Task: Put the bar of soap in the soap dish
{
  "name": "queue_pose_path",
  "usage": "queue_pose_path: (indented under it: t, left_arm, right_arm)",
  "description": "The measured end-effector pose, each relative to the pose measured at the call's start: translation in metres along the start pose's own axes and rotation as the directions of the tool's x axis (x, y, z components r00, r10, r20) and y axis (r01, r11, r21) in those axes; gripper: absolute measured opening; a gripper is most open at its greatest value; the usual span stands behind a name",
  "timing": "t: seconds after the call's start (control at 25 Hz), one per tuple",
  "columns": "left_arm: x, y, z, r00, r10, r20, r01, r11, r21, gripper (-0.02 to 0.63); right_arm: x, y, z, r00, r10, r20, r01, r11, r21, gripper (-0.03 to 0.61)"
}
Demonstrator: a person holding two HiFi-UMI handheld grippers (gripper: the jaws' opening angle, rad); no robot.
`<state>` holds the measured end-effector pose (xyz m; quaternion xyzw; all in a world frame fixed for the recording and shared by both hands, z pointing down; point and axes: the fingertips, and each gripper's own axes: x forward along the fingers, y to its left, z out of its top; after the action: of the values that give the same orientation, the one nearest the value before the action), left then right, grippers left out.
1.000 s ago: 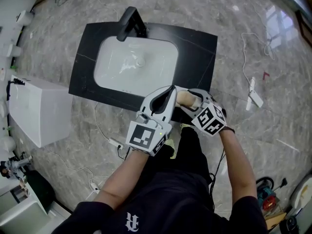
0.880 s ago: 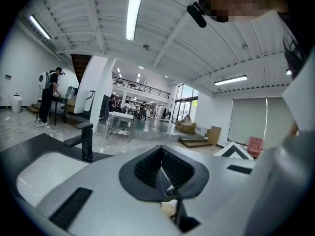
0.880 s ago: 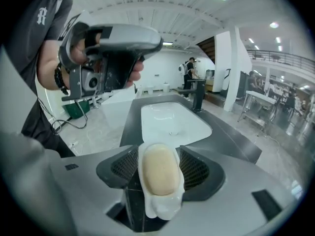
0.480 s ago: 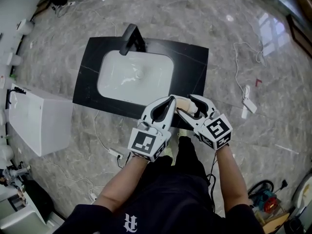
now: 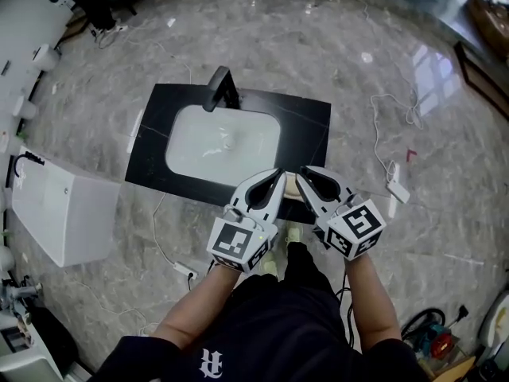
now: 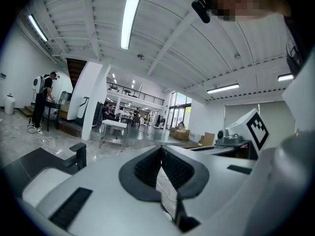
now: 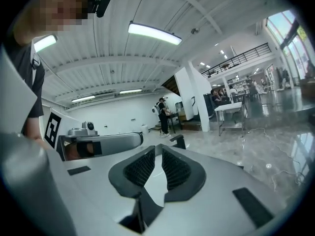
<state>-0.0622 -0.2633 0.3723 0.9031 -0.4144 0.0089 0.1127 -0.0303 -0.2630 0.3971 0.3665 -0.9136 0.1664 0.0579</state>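
At the black counter's [image 5: 312, 126] near edge, 5 o'clock from the white basin [image 5: 238, 127], only the head view shows the tan soap [image 5: 291, 185]. It sits between the left gripper [image 5: 277, 173] and the right gripper [image 5: 303, 171]. Left gripper view: jaws together, empty. Right gripper view: jaws closing on nothing.

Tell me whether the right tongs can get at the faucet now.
Probably yes: nothing stands between the right tongs, closing on nothing, and the faucet beyond the sink; they'd just have to come down and forward.
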Motion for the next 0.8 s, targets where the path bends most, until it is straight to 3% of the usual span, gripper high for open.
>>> queue_pose_path:
  t: [0.24, 0.6, 0.8]
  left_arm:
    - [-0.014, -0.019, 0.025, 0.999, -0.015, 0.041, 0.014, 1.000, 0.022, 0.006]
    - [-0.035, -0.048, 0.044, 0.996, -0.050, 0.078, 0.045, 0.997, 0.067, 0.006]
    - [-0.047, -0.055, 0.052, 0.994, -0.046, 0.095, 0.037, 0.994, 0.098, 0.006]
  right_arm:
    - [-0.016, 0.018, 0.026, 0.999, -0.014, 0.046, 0.016, 0.999, -0.035, 0.011]
    - [-0.037, 0.051, 0.055, 0.993, -0.009, 0.121, 0.027, 0.989, -0.143, 0.008]
    - [-0.043, 0.063, 0.061, 0.990, -0.002, 0.139, 0.022, 0.989, -0.145, 0.008]
